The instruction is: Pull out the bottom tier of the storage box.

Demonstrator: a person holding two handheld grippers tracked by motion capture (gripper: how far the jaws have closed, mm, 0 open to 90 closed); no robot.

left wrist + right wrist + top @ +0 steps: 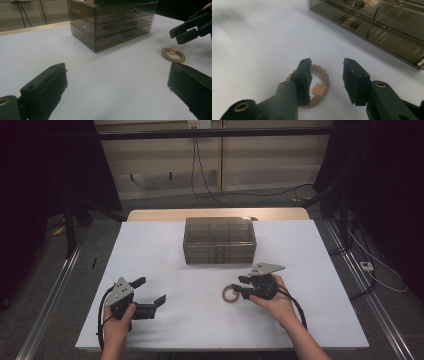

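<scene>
table [165, 250] | drawer box [219, 240] beyond both tongs | left gripper [150, 296] released, idle | right gripper [327, 80] unclenched, straddling one side of braided ring [320, 75], pads not pressing | risk: jaw lands on braid, ring skids away

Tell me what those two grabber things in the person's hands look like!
Each gripper is black, with two blocky jaws that have small round holes and brass-coloured rings at the joints. The left gripper and right gripper each carry a grey three-cornered plate on top, and a black cable trails back from each. The forearms are bare, no sleeves.
</scene>
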